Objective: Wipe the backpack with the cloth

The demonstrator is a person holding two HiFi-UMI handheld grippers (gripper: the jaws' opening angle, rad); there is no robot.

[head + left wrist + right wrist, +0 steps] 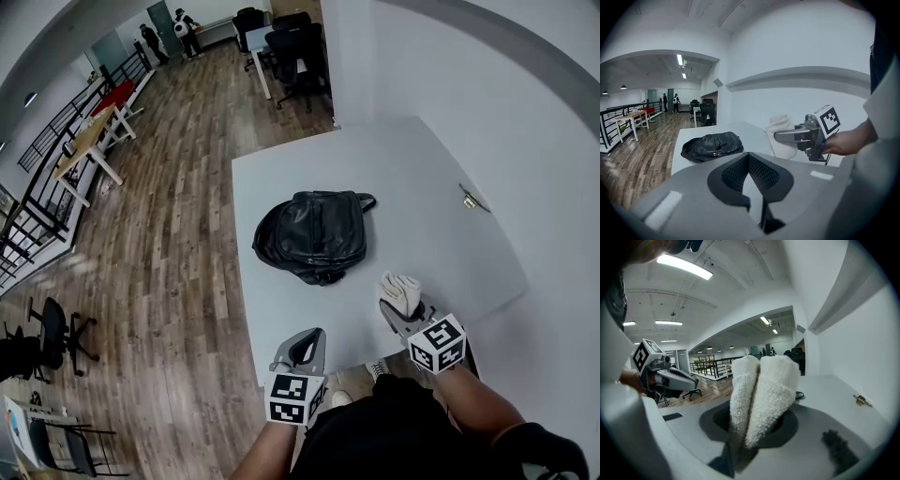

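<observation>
Currently: backpack (314,234), black, lies flat on the white table (422,169), ahead of both grippers and clear of them. Cloth (401,291), white and folded, is clamped upright in the right gripper (403,309), near the bag's closest edge, not touching. Left gripper (305,347) sits to its left, jaws together, nothing between them.

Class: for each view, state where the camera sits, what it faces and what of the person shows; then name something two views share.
Head view: on the head, steeply down at backpack on white table; forearms, left gripper, right gripper with cloth.
Left gripper view: rides left gripper, facing backpack; right gripper and hand show.
Right gripper view: rides right gripper, facing the clamped cloth; left gripper shows.
Shared: head and left gripper views both show the backpack.
</observation>
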